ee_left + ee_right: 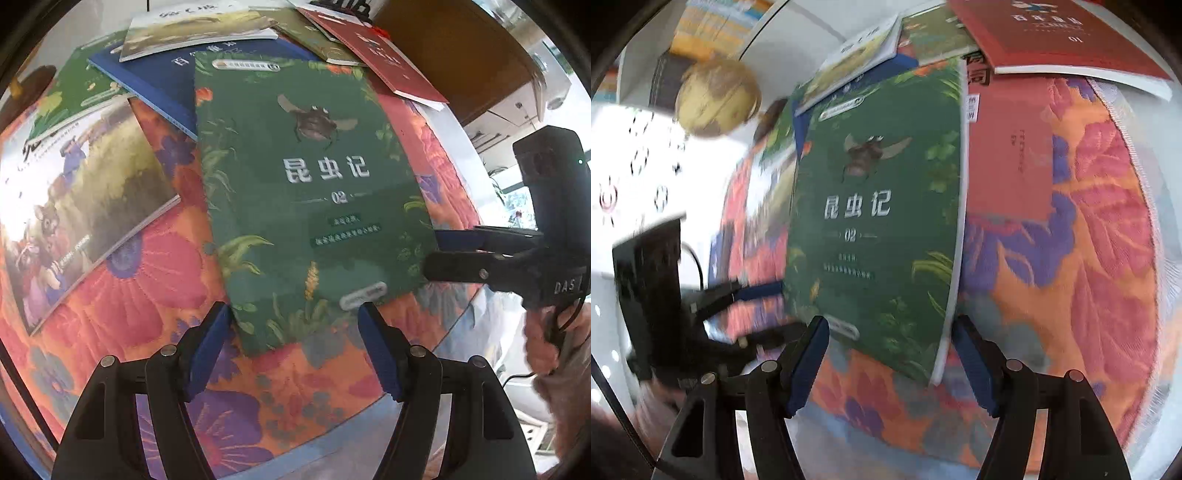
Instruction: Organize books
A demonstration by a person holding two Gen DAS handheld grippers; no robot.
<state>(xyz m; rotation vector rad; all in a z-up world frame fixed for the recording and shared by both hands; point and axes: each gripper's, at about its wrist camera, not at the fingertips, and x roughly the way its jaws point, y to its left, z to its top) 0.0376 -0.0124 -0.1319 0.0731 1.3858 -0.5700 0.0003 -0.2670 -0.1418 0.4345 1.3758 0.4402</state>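
Note:
A green insect book [314,195] marked 02 lies on the flowered cloth, partly over a blue book [159,81] and a red book [1008,147]. It also shows in the right wrist view [875,221], with its near edge lifted a little off the cloth. My left gripper [295,332] is open, its fingers either side of the book's near edge. My right gripper [890,343] is open around the book's near right corner. It also shows in the left wrist view [436,254] at the book's right edge.
More books lie around: a picture book [74,206] at left, another green book [77,88], a pale book [192,29], a dark red book [384,55]. A globe [716,96] stands beyond the round table. The table edge [465,306] curves at right.

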